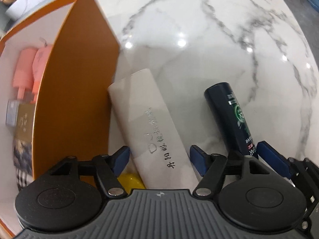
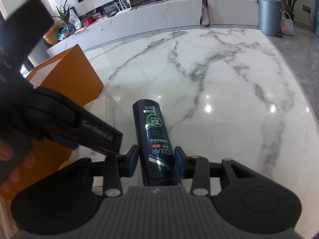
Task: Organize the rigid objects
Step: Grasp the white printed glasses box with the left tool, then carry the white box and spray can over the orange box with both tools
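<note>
A long white box (image 1: 151, 127) lies on the marble table (image 1: 199, 39) beside the orange bin (image 1: 75, 99). My left gripper (image 1: 159, 158) has its blue pads on either side of the box's near end; whether they press it I cannot tell. A dark blue CLEAR bottle (image 2: 155, 139) lies on the table, and my right gripper (image 2: 156, 162) is shut on its lower part. The bottle also shows in the left wrist view (image 1: 231, 117). The orange bin (image 2: 67, 79) holds pink pump bottles (image 1: 30, 67) and a gold box (image 1: 22, 123).
A yellow object (image 1: 129, 179) lies under the white box's near end. The left gripper's body (image 2: 59, 119) crosses the left of the right wrist view. Beyond the table stand a white shelf (image 2: 179, 12), a grey bin (image 2: 269, 14) and plants.
</note>
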Available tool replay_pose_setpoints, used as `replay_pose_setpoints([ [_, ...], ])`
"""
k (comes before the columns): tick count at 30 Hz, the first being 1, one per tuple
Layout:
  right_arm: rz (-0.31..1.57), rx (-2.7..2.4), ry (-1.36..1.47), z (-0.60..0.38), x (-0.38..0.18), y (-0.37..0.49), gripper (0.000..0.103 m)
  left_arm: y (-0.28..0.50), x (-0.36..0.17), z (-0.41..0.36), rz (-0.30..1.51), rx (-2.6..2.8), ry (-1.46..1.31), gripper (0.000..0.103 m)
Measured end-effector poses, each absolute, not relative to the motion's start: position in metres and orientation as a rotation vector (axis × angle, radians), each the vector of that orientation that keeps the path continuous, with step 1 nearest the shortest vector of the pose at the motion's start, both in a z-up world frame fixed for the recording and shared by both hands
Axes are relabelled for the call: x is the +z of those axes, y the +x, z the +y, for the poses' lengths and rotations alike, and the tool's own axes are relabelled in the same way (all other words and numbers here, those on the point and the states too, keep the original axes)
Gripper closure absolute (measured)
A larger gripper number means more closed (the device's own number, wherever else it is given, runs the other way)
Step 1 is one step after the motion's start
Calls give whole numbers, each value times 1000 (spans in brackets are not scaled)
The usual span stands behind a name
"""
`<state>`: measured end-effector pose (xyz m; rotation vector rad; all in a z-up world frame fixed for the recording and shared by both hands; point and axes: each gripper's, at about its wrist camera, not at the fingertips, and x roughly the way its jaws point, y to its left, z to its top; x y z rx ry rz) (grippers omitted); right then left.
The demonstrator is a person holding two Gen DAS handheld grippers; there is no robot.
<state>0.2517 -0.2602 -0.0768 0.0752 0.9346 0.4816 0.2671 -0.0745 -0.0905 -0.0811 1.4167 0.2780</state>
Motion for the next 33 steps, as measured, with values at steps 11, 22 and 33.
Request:
replay_pose_setpoints([
  [11,962,421,107,-283,-75,246,61,263,-86,-98,1333,-40,93,30],
  [22,932,449,103,-283,-81,257,52,275,-93,-80,1361,19,-82,26],
  [33,938,466,37,-269,-88,265,60,275,-102,-92,1293,25,-14,31],
])
